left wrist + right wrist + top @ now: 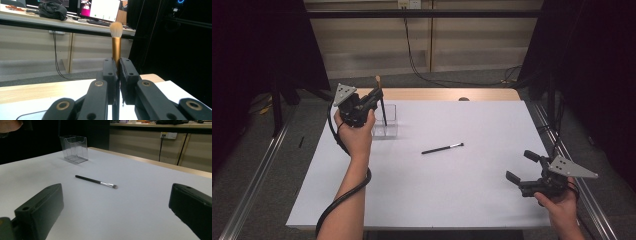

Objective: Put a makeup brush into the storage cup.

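Your left tool (379, 95) is clenched on the gold-handled brush (116, 42), holding it upright with bristles up, its dark handle reaching down into the clear holder (388, 122) at the counter's (462, 190) far left. Your right tool (523, 167) stands released near the right edge, with the slim black brush (442, 148) lying mid-counter, well apart from both.

Your clear holder (386, 121) sits on the table (452, 190) at far left; the thin brush (442, 148) lies to its right, nearer you.

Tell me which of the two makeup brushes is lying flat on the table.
The thin black brush with the silver ferrule, lying mid-table. The other, the gold-ferruled brush, stands upright, clamped in the left gripper over the clear holder.
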